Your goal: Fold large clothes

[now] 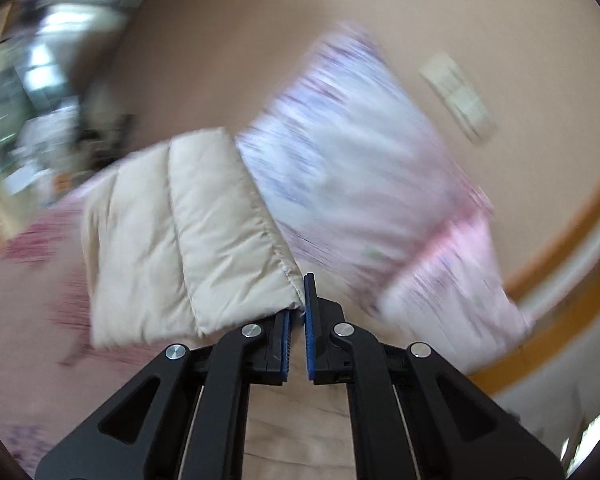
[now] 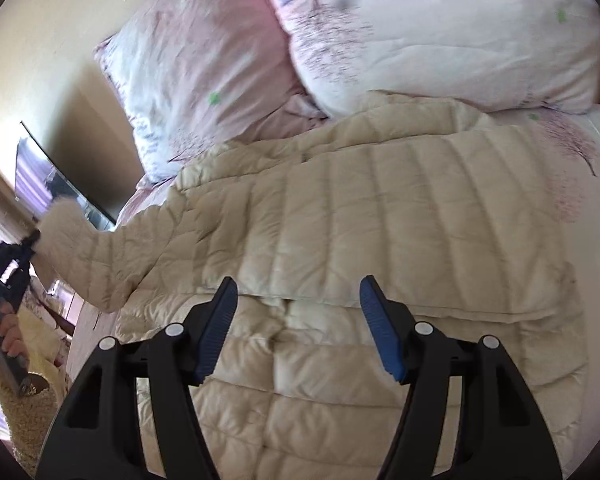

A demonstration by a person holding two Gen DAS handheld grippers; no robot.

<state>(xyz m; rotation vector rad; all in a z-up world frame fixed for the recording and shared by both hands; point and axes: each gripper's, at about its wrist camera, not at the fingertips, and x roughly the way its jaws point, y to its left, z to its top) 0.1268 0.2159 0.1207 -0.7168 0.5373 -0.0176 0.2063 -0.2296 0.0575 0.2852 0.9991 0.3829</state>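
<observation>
A cream quilted jacket (image 2: 372, 216) is spread across the bed (image 2: 596, 148), below two floral pillows (image 2: 204, 80). One sleeve (image 1: 188, 236) is lifted off the bed toward the left. The left tongs (image 1: 299, 312) are clenched on the sleeve's cuff, cloth being pinched between the blue pads (image 1: 310, 320); in the right wrist view the same tongs (image 2: 30, 240) are seen at the sleeve's end, gripped by a hand (image 2: 8, 332) in a fleecy sleeve. The right tongs (image 2: 298, 300) are released, jaws apart, above the jacket's body; no contact with the cloth can be confirmed. The left wrist view is blurred.
</observation>
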